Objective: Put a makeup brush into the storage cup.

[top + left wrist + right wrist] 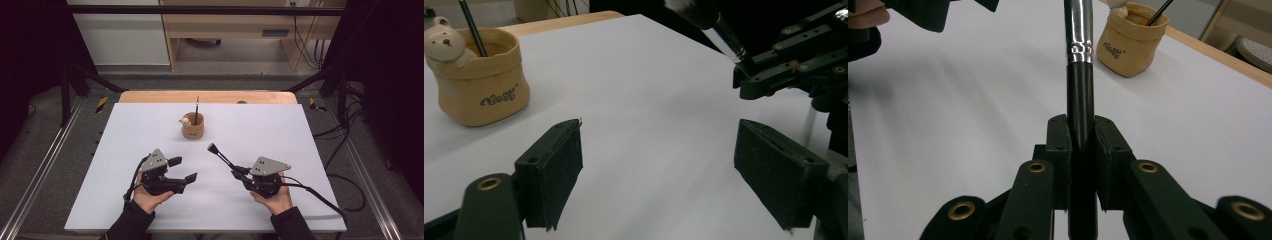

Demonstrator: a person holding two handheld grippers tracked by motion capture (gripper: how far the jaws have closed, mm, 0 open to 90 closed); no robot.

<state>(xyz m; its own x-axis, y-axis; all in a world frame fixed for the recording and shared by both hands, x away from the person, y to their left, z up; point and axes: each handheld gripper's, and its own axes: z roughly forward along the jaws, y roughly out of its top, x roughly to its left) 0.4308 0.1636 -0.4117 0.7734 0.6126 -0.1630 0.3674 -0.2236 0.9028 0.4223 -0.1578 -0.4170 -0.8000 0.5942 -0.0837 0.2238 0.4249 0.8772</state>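
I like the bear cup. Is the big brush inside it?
No, the right tongs hold the big brush away from the cup.

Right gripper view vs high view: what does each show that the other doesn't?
Right gripper view: the right tongs shut on the makeup brush at its black handle, silver ferrule ahead, plus lettering on the tan holder.

High view: both hands, the grey plates, the brush's bristle head, the whole white table sheet, open left tongs.

Both: brush, holder with a thin black stick in it, white sheet.

Brush (pixel 220 155) in right tongs (pixel 239 172); holder (pixel 192 126) behind; left tongs (pixel 183 169) opposite.
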